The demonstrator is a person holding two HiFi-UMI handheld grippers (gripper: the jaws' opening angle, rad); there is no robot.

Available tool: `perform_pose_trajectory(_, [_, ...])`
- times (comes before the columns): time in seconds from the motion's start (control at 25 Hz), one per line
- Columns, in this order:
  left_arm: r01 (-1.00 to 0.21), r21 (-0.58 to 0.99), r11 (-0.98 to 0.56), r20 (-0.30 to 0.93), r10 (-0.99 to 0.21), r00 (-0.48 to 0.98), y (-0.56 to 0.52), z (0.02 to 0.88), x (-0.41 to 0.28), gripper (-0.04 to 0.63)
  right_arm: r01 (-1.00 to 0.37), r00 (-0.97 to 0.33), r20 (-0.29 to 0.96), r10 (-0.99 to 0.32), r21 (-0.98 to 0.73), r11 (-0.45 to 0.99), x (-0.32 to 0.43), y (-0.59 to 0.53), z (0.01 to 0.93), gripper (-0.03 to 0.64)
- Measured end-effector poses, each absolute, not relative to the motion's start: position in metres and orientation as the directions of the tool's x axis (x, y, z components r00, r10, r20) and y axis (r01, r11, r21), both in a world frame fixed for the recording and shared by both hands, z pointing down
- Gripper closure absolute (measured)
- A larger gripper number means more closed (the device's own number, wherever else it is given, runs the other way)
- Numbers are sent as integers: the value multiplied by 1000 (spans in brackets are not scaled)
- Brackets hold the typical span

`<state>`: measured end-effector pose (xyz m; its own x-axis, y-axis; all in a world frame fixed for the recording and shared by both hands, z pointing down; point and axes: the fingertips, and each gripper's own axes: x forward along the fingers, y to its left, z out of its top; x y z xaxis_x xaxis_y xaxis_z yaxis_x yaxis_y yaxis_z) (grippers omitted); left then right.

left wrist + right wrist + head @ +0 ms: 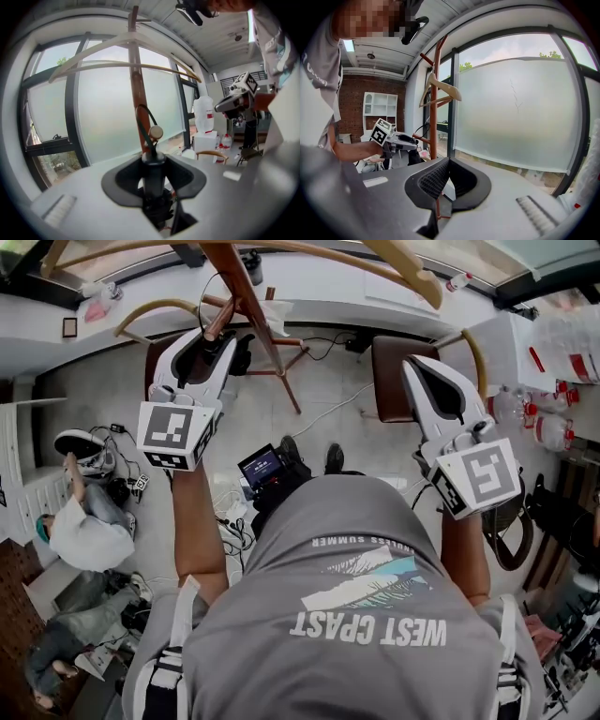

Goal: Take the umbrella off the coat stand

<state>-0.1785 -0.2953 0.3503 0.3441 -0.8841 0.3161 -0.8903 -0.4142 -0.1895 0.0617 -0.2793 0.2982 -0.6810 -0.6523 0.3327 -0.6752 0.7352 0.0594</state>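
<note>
At ten o'clock, your left gripper (pixel 208 345) is clamped on the black cylindrical handle of the umbrella (pixel 153 180). Its thin black strap loop (pixel 142 119) rises just beside the round-tipped wooden peg (pixel 156 132) of the brown wooden coat stand (pixel 136 79) at twelve o'clock. At two o'clock, your right gripper (pixel 419 369) has its jaws together, empty

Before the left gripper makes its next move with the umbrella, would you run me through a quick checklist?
1. Jaws of left gripper closed on umbrella handle: ok.
2. strap loop free of the knobbed peg: not ok, it looks hooked round it.
3. right gripper empty and apart from the coat stand: ok.
4. hanger overhead out of the lifting path: cannot tell.
</note>
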Motion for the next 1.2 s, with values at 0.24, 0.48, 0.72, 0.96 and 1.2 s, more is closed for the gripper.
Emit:
perform_pose_trajectory(0.24, [-896,-212,-390,303,-898,320,-279,333,-183,454,-647,-710,321,-627,55,760,54,-280,296,614])
perform_pose_trajectory(0.48, [-900,-231,-370,288,-909,299,-259,315,-188,454,-621,-734,310,-604,53,782,44,-278,293,614])
perform_pose_trajectory(0.72, [-906,-235,-352,275,-918,285,-236,300,-194,454,-597,-757,300,-581,48,801,35,-274,294,615])
perform_pose_trajectory(0.96, [-907,-238,-348,268,-921,283,-213,282,-195,454,-579,-773,291,-564,41,814,29,-270,295,614])
perform_pose_trajectory(1.2, [-904,-253,-344,285,-920,270,-189,267,-195,454,-565,-786,283,-550,34,825,23,-267,294,615])
